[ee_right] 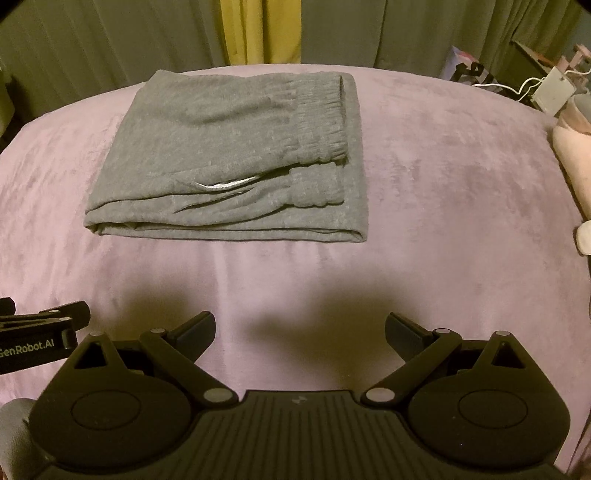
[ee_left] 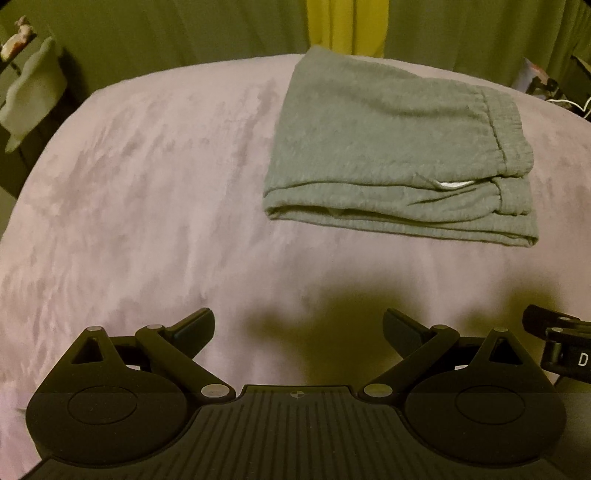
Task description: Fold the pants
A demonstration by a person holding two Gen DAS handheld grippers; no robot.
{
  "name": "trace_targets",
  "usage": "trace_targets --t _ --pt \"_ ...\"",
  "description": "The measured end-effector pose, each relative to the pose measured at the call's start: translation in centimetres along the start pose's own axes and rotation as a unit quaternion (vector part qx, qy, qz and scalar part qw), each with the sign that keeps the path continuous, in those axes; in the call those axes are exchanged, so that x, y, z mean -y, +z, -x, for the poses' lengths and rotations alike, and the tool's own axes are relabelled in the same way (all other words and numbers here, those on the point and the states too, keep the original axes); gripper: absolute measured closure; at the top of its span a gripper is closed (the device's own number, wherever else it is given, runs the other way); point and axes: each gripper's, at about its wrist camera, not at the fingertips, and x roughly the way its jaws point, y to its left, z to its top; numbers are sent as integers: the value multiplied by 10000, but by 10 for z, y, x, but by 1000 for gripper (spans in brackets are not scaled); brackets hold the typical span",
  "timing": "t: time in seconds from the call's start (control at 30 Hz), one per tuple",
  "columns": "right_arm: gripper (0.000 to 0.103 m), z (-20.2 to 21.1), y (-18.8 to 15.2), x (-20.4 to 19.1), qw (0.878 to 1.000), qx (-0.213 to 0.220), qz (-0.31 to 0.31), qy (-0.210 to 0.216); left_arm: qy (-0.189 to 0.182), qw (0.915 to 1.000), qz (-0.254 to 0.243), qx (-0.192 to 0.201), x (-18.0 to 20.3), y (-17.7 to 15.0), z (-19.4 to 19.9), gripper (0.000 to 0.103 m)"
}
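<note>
Grey sweatpants [ee_left: 388, 147] lie folded into a flat rectangle on the purple bedspread [ee_left: 147, 184], waistband on the right, a white drawstring showing. They also show in the right wrist view [ee_right: 229, 155]. My left gripper [ee_left: 298, 325] is open and empty, well short of the pants and to their left. My right gripper [ee_right: 300, 326] is open and empty, held back from the pants' near edge. Each gripper shows at the edge of the other's view: the right one [ee_left: 561, 343], the left one [ee_right: 44, 325].
Green curtains [ee_right: 110, 33] with a yellow gap hang behind the bed. A pink pillow [ee_right: 576, 155] lies at the bed's right edge, with a white charger and cables [ee_right: 550, 92] beyond. A dark stand with a pale cloth [ee_left: 33, 96] is at the left.
</note>
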Motion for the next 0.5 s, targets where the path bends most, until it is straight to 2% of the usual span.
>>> trace_targets --t 0.5 --pt "4 1 -1 -1 10000 41 -19 -15 -48 10000 -4 -14 1 -2 1 2"
